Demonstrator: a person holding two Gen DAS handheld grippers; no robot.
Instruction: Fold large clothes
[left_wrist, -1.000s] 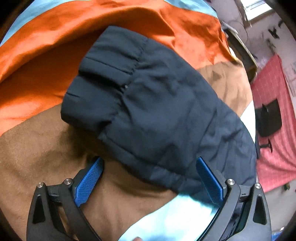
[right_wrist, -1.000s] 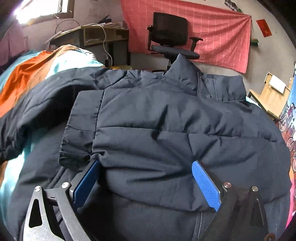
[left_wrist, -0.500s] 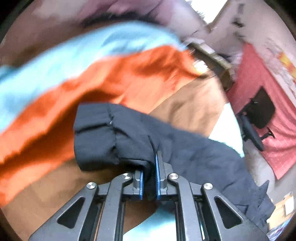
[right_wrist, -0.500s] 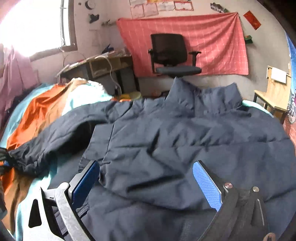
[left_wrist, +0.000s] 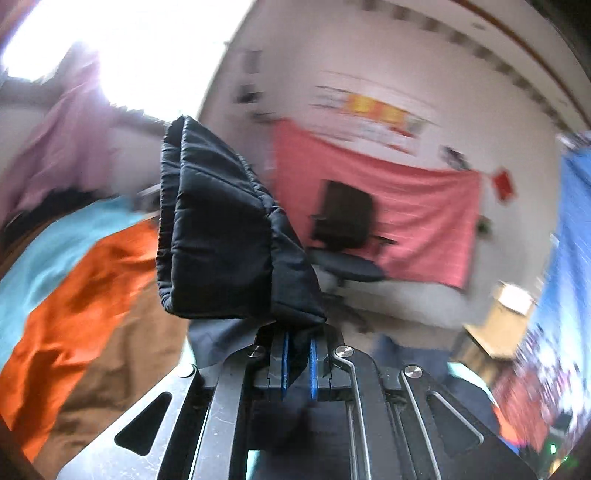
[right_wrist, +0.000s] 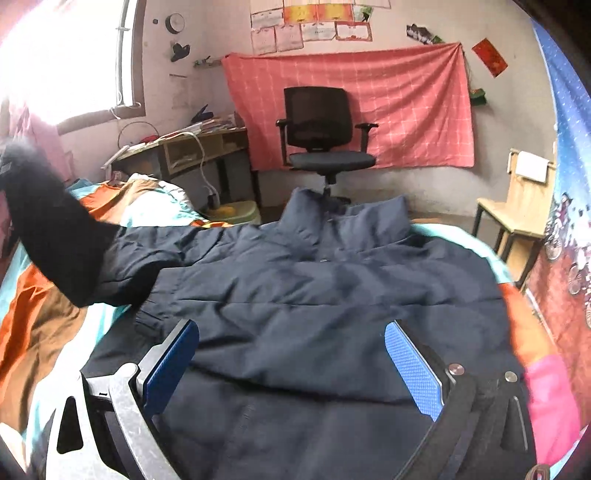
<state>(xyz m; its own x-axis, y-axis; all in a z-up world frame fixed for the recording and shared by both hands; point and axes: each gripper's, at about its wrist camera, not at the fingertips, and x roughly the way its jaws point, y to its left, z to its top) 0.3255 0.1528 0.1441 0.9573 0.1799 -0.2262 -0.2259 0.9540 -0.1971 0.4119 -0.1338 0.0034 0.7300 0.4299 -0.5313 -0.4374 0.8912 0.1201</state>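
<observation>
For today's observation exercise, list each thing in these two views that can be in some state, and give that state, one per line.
left gripper: shut on the sleeve.
sleeve: lifted off the bed, cuff end up.
right gripper: open, over the jacket, holding nothing.
jacket: spread flat on the bed, collar standing toward the chair.
bedcover: rumpled under the jacket.
office chair: unoccupied.
</observation>
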